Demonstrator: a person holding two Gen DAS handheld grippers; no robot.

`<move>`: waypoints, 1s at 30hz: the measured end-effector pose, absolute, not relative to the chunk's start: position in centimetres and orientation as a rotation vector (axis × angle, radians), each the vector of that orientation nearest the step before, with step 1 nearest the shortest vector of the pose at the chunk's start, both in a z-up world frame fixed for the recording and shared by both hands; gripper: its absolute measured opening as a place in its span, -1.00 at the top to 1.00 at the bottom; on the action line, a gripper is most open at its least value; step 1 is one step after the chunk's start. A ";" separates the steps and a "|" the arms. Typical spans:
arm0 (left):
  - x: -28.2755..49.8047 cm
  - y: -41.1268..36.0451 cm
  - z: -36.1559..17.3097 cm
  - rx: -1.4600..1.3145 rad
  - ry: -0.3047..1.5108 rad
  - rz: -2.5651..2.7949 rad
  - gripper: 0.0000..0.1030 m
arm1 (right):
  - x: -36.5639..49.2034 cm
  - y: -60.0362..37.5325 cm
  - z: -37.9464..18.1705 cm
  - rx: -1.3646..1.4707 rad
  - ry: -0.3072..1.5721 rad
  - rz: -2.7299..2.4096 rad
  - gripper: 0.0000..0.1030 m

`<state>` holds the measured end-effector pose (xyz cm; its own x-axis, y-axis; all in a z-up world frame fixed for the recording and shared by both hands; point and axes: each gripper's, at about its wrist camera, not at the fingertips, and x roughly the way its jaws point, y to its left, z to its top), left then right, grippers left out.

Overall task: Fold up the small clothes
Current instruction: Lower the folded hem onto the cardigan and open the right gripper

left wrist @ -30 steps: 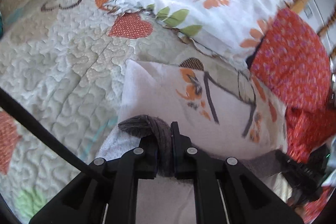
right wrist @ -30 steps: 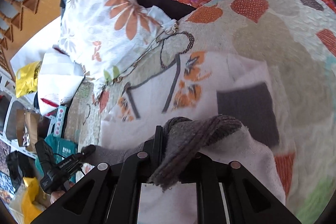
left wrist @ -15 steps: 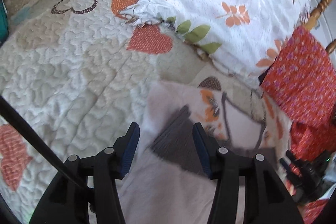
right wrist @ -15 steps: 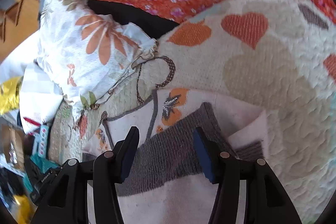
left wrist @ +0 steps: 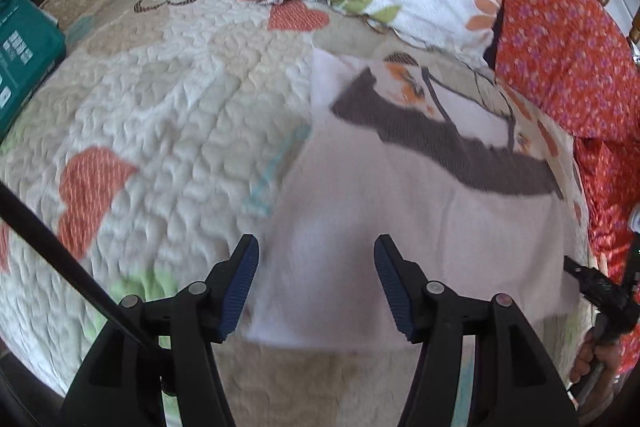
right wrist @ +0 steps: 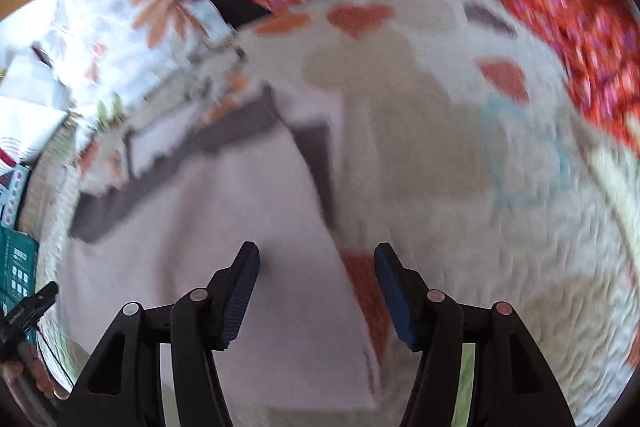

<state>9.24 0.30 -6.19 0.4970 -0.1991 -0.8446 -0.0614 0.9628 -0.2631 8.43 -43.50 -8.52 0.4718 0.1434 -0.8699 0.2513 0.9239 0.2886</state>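
Hovering with both the left gripper [left wrist: 316, 283] and right gripper [right wrist: 316, 283] spread empty, you're between folds; next, pinch the garment [left wrist: 400, 211] edge at 12 o'clock.

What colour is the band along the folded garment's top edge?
Dark grey-brown band on the pale pink garment; clearest in the left wrist view.

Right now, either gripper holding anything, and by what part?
Nothing held. Left gripper and right gripper are both open above the white garment on the quilt.
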 end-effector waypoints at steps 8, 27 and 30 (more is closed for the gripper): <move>5.3 -0.3 -3.9 -0.213 1.028 -0.106 -0.19 | 5.5 -47.1 -8.9 0.559 1.105 -0.049 0.83; -1.9 -5.1 -7.9 -0.067 1.029 -0.017 -0.38 | -2.2 -34.8 -6.8 0.091 1.014 -0.003 0.24; -2.6 -5.5 -9.7 -0.088 1.089 -0.020 -0.38 | -3.0 -33.0 -8.7 0.026 1.020 -0.031 0.24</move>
<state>-2.59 -5.49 -9.75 0.4637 -0.0596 -0.8840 -0.0271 0.9963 -0.0814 -3.00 -33.02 -8.74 0.5233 -0.0137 -0.8521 0.0383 0.9992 0.0075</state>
